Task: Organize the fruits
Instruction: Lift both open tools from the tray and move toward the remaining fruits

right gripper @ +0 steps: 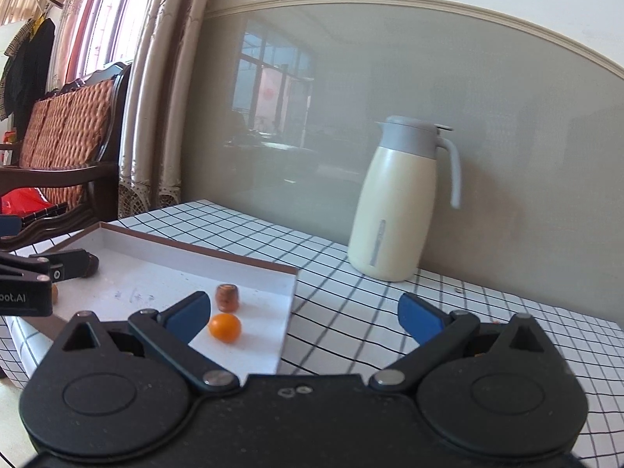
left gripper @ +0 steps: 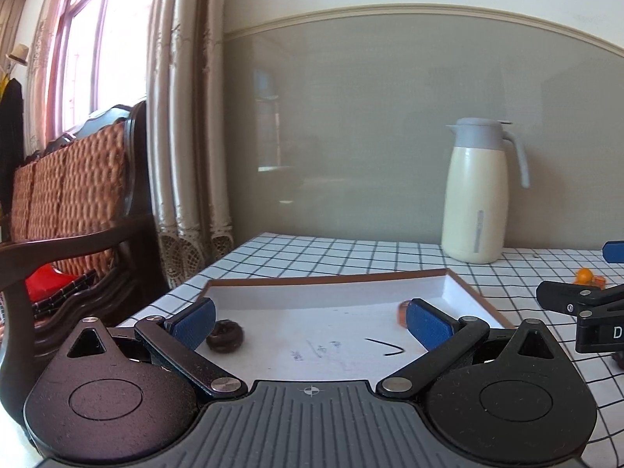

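Fruit sits in a shallow white tray (right gripper: 273, 273) at lower left of the right wrist view: a small orange fruit (right gripper: 224, 327) with a brown barrel-shaped piece (right gripper: 227, 296) just behind it. A dark ring-shaped piece (left gripper: 224, 336) lies at lower left of the left wrist view. Both the left gripper (left gripper: 310, 321) and right gripper (right gripper: 304, 318) are spread wide and hold nothing. More orange fruit (left gripper: 584, 275) rests on the checked tablecloth (right gripper: 390, 312) at the right edge of the left view; a good pickup would likely centre one piece between the pads and close gently. A cream jug (right gripper: 401, 202) stands beyond.
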Tool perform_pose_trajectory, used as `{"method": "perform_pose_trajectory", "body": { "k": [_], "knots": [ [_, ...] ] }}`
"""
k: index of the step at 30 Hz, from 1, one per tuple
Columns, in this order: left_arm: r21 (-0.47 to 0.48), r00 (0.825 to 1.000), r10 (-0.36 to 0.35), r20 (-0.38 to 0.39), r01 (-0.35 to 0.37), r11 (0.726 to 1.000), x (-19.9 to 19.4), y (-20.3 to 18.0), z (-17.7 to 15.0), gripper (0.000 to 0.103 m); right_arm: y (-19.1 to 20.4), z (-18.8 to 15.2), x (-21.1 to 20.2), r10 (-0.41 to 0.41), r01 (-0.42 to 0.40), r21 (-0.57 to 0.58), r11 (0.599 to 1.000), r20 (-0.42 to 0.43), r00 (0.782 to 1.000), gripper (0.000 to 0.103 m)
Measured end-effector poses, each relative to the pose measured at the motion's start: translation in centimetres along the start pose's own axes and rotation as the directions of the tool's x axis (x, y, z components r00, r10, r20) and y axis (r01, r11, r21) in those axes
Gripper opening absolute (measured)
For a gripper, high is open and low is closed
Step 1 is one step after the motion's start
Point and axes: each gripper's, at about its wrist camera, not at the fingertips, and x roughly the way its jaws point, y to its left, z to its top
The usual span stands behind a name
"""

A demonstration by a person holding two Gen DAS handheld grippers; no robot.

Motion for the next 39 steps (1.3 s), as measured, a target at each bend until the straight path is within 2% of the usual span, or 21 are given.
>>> {"method": "perform_pose_trajectory", "body": {
  "k": [8, 16, 23, 31, 39],
  "knots": [
    [0.043, 0.997, -0.076, 0.007, 0.076, 0.996, -0.9, -3.8, -0.1, 0.103, -2.3, -1.7, -2.5, -0.067, 0.067, -0.001, 0.998, -0.020, 0.998, 0.097],
    [0.050, 0.994, -0.107, 0.005, 0.107, 0.993, -1.3, -5.5, -0.2, 0.103, -4.7, -4.5, -2.9, -0.137, 0.138, 0.003, 0.990, -0.088, 0.987, 0.097],
    [0.073, 0.989, -0.150, -0.004, 0.150, 0.986, -1.5, -7.6, -0.5, 0.103, -6.8, -5.4, -4.2, -0.178, 0.179, 0.013, 0.984, -0.076, 0.981, 0.097],
    [0.101, 0.974, -0.227, -0.024, 0.228, 0.968, -1.9, -12.1, -1.1, 0.103, -9.6, -6.4, -5.3, -0.229, 0.234, 0.042, 0.971, -0.097, 0.969, 0.097],
    [0.140, 0.948, -0.311, -0.064, 0.317, 0.938, -2.5, -17.7, -2.6, 0.103, -13.8, -8.2, -6.9, -0.296, 0.310, 0.112, 0.944, -0.128, 0.947, 0.097]
  ]
}}
